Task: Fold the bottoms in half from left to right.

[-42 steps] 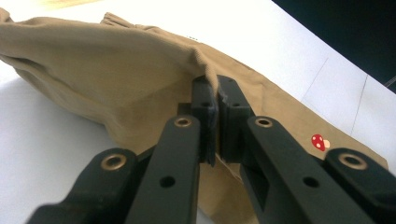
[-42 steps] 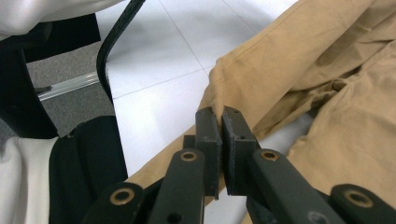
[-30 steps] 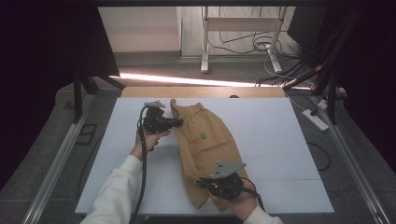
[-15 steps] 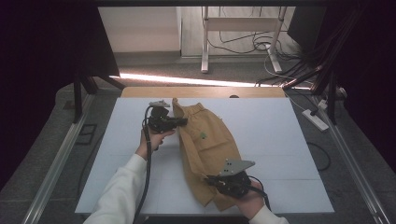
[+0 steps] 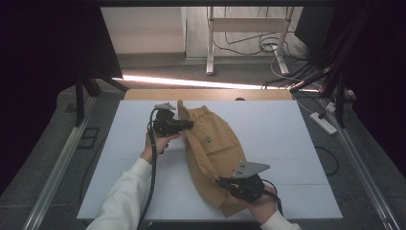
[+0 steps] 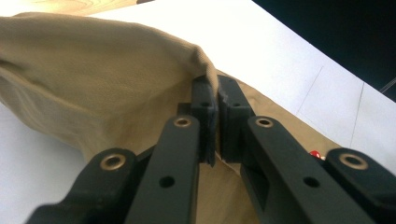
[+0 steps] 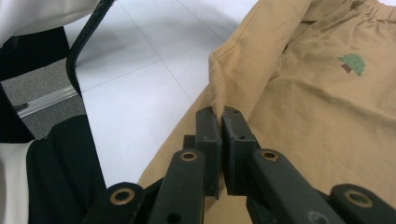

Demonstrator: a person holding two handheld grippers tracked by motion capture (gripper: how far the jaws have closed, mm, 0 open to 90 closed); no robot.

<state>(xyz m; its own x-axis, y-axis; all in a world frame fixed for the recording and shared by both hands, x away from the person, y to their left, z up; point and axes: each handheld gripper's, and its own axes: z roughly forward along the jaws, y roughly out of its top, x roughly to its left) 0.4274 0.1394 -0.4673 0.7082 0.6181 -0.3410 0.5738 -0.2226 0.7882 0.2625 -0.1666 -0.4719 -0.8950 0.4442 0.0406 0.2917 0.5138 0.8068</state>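
A tan pair of shorts (image 5: 215, 153) with a small green tree patch (image 7: 352, 63) lies lengthwise on the white table (image 5: 287, 134). At the garment's far left edge, my left gripper (image 5: 189, 125) is shut on the cloth; its jaws pinch a fold of the tan fabric (image 6: 140, 79) in the left gripper view. Near the front edge, my right gripper (image 5: 222, 183) is shut on the lower part of the shorts, and a raised ridge of cloth (image 7: 243, 70) runs up from its jaws in the right gripper view.
Metal rails (image 5: 62, 167) run along both table sides. A power strip (image 5: 323, 122) lies on the floor at the right. Desk legs and cables (image 5: 268, 48) stand beyond the far edge. A white sleeve (image 5: 119, 201) and black cable (image 5: 152, 177) cross the table's front left.
My right gripper has shifted a little to the right along the front with the cloth in it. The left gripper holds its place.
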